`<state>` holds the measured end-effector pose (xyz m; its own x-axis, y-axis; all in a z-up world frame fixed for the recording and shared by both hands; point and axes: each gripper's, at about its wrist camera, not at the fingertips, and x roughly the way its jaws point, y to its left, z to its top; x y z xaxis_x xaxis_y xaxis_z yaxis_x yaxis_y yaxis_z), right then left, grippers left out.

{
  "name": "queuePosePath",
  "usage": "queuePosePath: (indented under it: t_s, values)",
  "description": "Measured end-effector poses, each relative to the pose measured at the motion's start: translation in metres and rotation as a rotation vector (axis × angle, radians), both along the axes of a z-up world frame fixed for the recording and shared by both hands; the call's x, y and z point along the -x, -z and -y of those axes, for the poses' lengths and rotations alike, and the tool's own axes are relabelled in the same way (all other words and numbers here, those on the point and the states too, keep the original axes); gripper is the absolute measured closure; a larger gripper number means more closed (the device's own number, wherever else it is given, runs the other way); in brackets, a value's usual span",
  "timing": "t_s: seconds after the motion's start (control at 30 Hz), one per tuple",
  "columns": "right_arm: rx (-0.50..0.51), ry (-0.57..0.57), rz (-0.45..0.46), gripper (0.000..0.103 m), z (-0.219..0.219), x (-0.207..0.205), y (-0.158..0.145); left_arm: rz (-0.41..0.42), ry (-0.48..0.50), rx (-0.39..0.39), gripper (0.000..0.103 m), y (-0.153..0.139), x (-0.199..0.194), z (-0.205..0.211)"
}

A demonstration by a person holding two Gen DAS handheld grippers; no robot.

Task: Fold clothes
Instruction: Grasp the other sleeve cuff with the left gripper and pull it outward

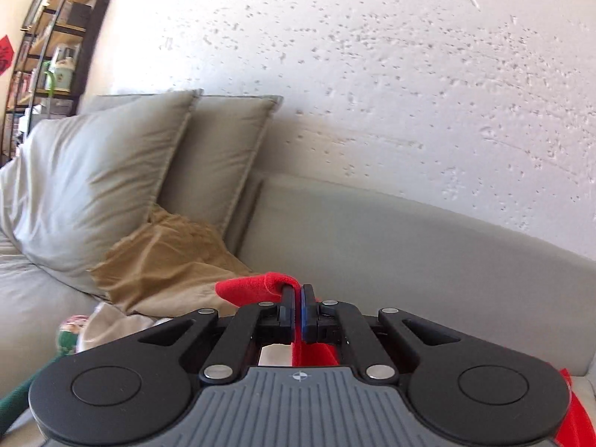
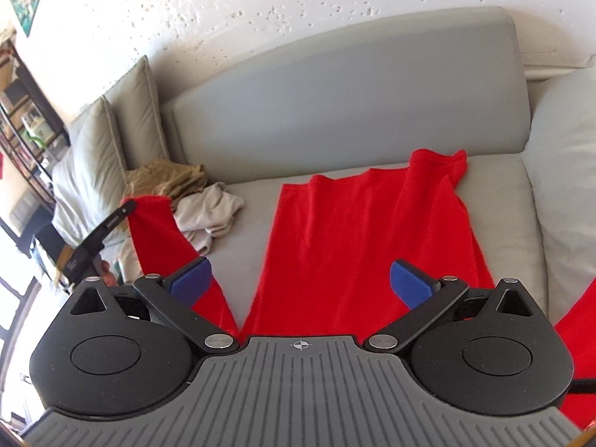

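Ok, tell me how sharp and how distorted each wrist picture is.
Left wrist view: motion-blurred bookshelf and pillows, sofa backrest bowed by the fisheye, left gripper crisp on the red garment. Right wrist view: sharper overall, bright daylight, right gripper open, dark corners.

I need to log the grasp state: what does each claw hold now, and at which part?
The left claw is shut on an edge of the red shirt, lifted off the sofa. The right claw is open and holds nothing.
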<state>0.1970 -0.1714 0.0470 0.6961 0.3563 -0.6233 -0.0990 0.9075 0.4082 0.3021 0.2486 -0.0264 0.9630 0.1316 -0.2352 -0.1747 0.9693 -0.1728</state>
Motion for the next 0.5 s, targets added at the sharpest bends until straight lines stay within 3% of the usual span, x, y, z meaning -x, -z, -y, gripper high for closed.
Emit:
queuePosePath:
  t_s: [0.03,0.2,0.3,0.4,0.5]
  values:
    - [-0.01,-0.006,0.004,0.002,-0.002,0.003,-0.002,-0.001,-0.033,0.005,0.102,0.003,0.004,-0.011]
    - [-0.018,-0.032,0.004,0.001,-0.014,0.009,-0.005,-0.002,-0.162,0.198,0.102,0.018,0.015,-0.074]
    - [-0.03,-0.042,-0.011,0.001,-0.021,0.009,-0.002,0.025,-0.215,0.244,0.102,0.021,0.021,-0.096]
    - [-0.031,-0.049,-0.025,0.001,-0.027,0.008,0.002,0.071,-0.229,0.193,0.102,0.011,0.024,-0.1]
    - [-0.036,-0.059,-0.042,0.001,-0.031,0.006,0.006,0.046,-0.229,0.145,0.102,0.014,0.013,-0.097]
